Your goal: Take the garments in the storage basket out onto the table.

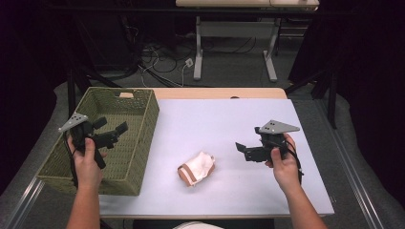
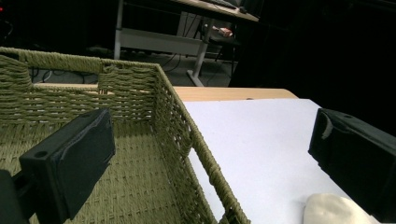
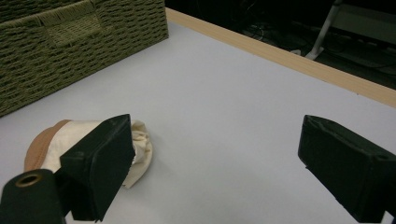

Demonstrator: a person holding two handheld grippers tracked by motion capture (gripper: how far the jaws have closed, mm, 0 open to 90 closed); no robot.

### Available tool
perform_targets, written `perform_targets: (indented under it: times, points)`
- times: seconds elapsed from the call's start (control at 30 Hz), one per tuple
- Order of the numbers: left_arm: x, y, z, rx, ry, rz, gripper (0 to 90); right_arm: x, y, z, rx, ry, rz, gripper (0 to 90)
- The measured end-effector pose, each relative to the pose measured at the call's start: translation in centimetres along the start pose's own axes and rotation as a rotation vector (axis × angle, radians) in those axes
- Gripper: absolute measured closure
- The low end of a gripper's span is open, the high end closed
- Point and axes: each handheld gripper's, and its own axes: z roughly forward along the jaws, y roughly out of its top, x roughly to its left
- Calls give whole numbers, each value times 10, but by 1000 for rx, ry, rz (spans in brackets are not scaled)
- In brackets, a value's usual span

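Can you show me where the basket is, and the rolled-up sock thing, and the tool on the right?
basket (image 1: pixel 146 125): high view, on its right woven wall.
rolled-up sock (image 1: pixel 197 168): high view, middle of the cream bundle.
right tool (image 1: pixel 242 149): high view, midway between its open black tips.

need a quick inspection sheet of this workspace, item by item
surface: white table top, bare wood strip along the far edge
job's things: cream and tan rolled cloth lying on the table; green woven basket at the left, nothing seen inside
clutter: nothing seen
grippers: left claw open over the basket; right claw open above the table, right of the cloth
cables: one trails from each claw; loose cables on the floor beyond
surroundings: second table's legs, dark curtains
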Motion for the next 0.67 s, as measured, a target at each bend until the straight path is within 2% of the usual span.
perform_targets:
  times: [0.27, 0.67]
  points:
    - [-2, 1, -1, 8, 19, 16, 4, 0, 0, 0, 10, -2, -6, 102]
    - [-4, 1, 0, 13, 16, 19, 4, -1, -1, 1, 15, -3, -4, 102]
